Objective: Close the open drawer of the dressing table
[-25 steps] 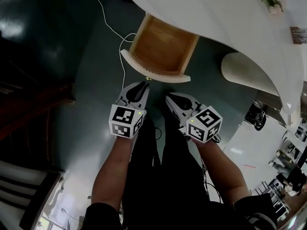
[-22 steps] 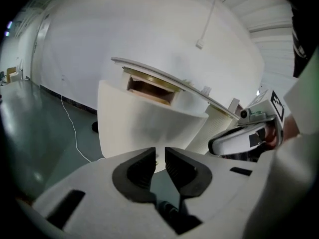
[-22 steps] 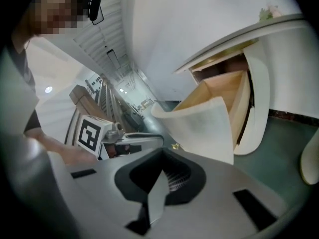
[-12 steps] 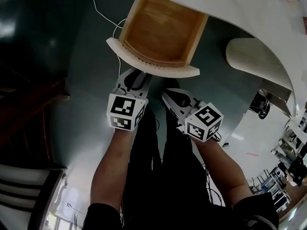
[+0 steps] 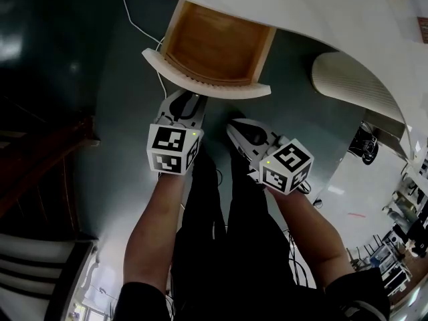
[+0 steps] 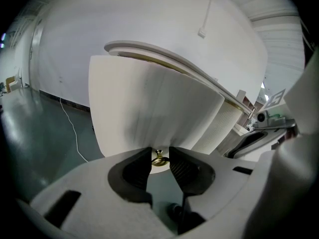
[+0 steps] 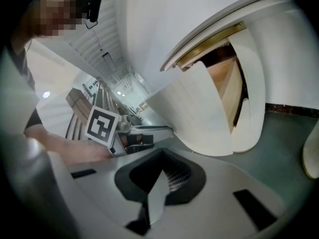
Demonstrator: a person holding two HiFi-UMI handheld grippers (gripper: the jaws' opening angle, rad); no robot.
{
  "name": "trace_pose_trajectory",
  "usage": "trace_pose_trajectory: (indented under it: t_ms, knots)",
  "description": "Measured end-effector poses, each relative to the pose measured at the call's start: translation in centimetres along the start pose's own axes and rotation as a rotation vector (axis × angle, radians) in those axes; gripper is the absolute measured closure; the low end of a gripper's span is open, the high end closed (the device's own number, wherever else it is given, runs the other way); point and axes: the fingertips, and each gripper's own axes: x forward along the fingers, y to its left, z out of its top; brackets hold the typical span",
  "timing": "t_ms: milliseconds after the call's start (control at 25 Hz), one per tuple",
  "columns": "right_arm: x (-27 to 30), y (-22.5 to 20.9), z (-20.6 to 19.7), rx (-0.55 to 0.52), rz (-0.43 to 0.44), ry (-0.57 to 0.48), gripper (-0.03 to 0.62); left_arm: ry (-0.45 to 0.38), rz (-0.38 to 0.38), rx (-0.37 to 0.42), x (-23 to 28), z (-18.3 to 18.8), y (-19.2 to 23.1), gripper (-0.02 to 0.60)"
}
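In the head view the wooden drawer (image 5: 215, 45) stands pulled well out from under the white tabletop (image 5: 301, 12), its curved white front (image 5: 207, 85) just beyond the left gripper (image 5: 192, 100) and the right gripper (image 5: 234, 130); in the left gripper view the jaws, which have just been opening, stand released, the small brass knob (image 6: 159, 159) showing untouched in their gap; in the right gripper view the jaws are clenched on nothing, the drawer up to the right. We judge the drawer stiff, fairly light and free-sliding; we would push flat on the front beside the knob, centred, so it does not skew.
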Motion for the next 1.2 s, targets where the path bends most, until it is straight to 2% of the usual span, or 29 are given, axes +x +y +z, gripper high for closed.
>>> trace_pose_trajectory:
  t_ms: [200,240,320,360,800,1200]
  knots:
    - [-1.2,-1.5,1.5,-0.007,-0.018,-0.010,0.589,0.022,0.014,0.040,1.0,1.9,0.4,0.462]
    - [-1.4,-1.8,1.6,-0.007,-0.020,-0.011,0.589,0.008,0.020,0.048,1.0,2.5,0.3,0.473]
    - [-1.7,-2.3,1.8,-0.004,-0.022,-0.011,0.589,-0.022,0.036,0.061,0.9,3.7,0.1,0.540]
    - [-1.7,-2.6,1.9,-0.002,-0.022,-0.010,0.589,-0.027,0.043,0.065,1.0,4.1,0.1,0.549]
    - [-0.4,-4.8,2.7,0.006,-0.026,-0.005,0.589,-0.076,0.036,0.088,4.8,8.0,1.0,0.552]
    - [0.2,-5.9,8.2,-0.038,-0.045,-0.065,0.589,-0.091,-0.019,0.125,7.4,10.7,1.7,0.563]
